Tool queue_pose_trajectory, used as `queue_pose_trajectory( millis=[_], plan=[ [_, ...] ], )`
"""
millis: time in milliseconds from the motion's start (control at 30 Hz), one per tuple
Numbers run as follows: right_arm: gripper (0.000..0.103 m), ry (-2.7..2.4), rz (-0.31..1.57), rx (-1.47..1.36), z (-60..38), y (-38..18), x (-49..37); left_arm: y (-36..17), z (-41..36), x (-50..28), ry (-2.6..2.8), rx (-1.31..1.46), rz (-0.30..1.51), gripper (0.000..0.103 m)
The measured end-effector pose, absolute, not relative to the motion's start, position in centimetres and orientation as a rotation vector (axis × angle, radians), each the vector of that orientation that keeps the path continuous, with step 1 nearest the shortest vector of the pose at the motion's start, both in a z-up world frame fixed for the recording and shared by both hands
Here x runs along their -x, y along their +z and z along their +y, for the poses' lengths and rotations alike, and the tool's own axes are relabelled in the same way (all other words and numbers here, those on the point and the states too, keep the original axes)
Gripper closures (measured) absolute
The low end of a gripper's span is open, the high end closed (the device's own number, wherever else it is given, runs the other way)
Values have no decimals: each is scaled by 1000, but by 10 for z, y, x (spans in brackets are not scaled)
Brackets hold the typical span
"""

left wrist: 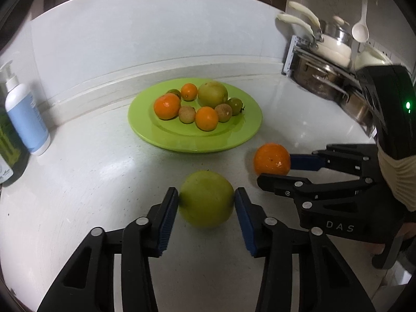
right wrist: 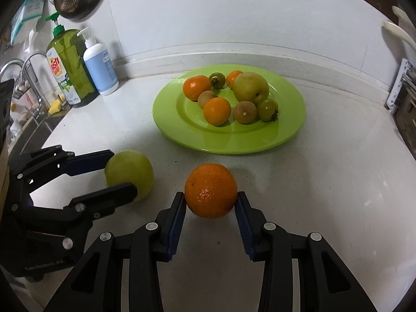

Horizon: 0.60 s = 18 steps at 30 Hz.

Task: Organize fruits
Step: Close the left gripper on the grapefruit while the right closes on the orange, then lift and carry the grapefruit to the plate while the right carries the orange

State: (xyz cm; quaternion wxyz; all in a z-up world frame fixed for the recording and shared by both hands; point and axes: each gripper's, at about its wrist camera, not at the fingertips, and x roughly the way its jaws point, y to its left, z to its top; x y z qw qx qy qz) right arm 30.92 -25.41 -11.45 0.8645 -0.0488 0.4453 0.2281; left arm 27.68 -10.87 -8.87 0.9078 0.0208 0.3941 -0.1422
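Landmark = green plate (right wrist: 293,119), back-centre on the white counter (right wrist: 325,195), already carrying tangerines, two small green tomatoes, two brown longan-type fruits & a yellow-green guava.

L gripper (left wrist: 206,201): jaws clamped on a 2nd green guava (left wrist: 206,199), pads pressing both flanks, just short of plate's near rim. R gripper (right wrist: 211,199): jaws clamped on an orange (right wrist: 211,189), also near side of plate, off its near-right rim in the left wrist view.

Key relation: plate lies straight ahead & beyond both claws; both fruits roundish, no long axis to mind. Orange sits a bit nearer the rim, so R hand prob. has the shorter trip. Bare plate area is the near half.

Writing: "DAS" on R gripper body; green dish-soap bottle (right wrist: 69,70) left of plate, label unreadable; blue-white pump bottle (right wrist: 100,67) beside it, print too small.
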Motion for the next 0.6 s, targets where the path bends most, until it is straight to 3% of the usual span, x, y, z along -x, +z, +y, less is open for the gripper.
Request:
queue_pose_trajectory(
  millis=[100,233,333,600],
  plan=[
    [63,470,927,84,-258,-110,-302,-84,-109,-272,-284,-47,796,70],
    [63,469,934,76,-259,-111,-296,-87,-109,-272,-301,-49,801,65],
    [63,468,944,78,-259,-114,-292,-93,-108,-273,-313,-36,817,51],
    [63,448,949,69,-263,-114,-289,-99,-118,-283,-373,-46,826,50]
  ],
)
